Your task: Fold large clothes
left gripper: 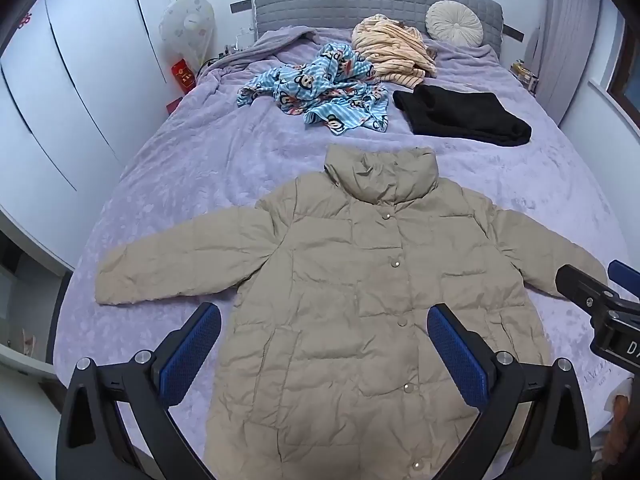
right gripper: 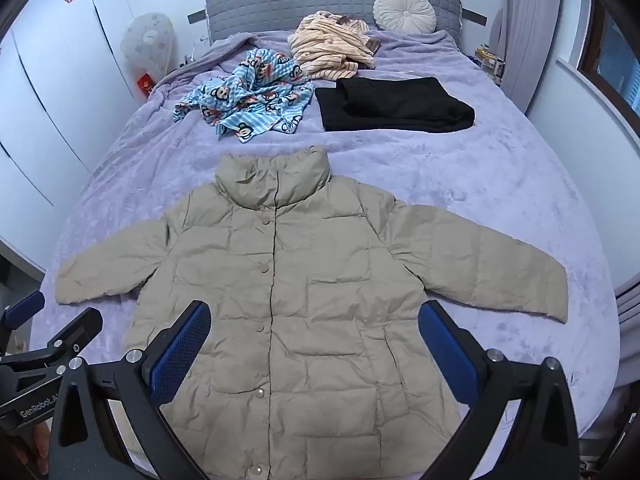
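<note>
That beige puffer jacket (left gripper: pixel 360 280) is spread flat, buttoned, on the purple bed (left gripper: pixel 200 168), both the left gripper (left gripper: pixel 324 344) and right gripper (right gripper: pixel 316 340) hovering wide open and empty; looks light, squishy, slippery, so I'd grab a sleeve cuff.

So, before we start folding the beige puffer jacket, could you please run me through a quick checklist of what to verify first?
1. Beige puffer jacket lies flat, front up, snaps closed: ok.
2. Both sleeves spread out to the sides, left sleeve and right sleeve: ok.
3. Left gripper open, nothing between its fingers: ok.
4. Right gripper open, nothing held: ok.
5. Other clothes, the blue patterned garment and black folded item, lie apart from the jacket: ok.
6. Jacket's bottom hem on the bed: cannot tell, out of view.
</note>
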Tool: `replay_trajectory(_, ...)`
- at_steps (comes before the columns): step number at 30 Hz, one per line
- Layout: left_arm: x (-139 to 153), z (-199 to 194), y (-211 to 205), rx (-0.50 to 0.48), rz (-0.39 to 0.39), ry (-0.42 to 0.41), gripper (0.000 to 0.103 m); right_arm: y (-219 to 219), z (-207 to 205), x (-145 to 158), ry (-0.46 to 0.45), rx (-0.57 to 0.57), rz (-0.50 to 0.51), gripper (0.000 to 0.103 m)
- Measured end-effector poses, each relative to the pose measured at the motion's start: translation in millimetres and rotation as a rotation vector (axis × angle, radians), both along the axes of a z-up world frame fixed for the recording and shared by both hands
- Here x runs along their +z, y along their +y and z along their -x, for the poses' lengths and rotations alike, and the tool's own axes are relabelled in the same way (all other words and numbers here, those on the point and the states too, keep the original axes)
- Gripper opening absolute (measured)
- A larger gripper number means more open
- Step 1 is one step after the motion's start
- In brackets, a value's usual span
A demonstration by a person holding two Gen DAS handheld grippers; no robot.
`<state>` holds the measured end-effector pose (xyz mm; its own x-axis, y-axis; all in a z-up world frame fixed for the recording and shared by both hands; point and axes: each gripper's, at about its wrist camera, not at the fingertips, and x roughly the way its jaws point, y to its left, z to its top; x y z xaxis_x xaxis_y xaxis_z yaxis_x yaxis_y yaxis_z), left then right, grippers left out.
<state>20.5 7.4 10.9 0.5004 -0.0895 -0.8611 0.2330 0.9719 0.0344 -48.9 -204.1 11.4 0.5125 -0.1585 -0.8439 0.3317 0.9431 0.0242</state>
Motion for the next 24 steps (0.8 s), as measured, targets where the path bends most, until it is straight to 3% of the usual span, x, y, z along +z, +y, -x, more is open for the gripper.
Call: replay_trajectory(24, -11.2, -14.8, 3.4, 0.043, 0.023, 0.042, 0.103, -3.3, -10.7, -9.4, 0.041, 0.008, 0.015, 0.103)
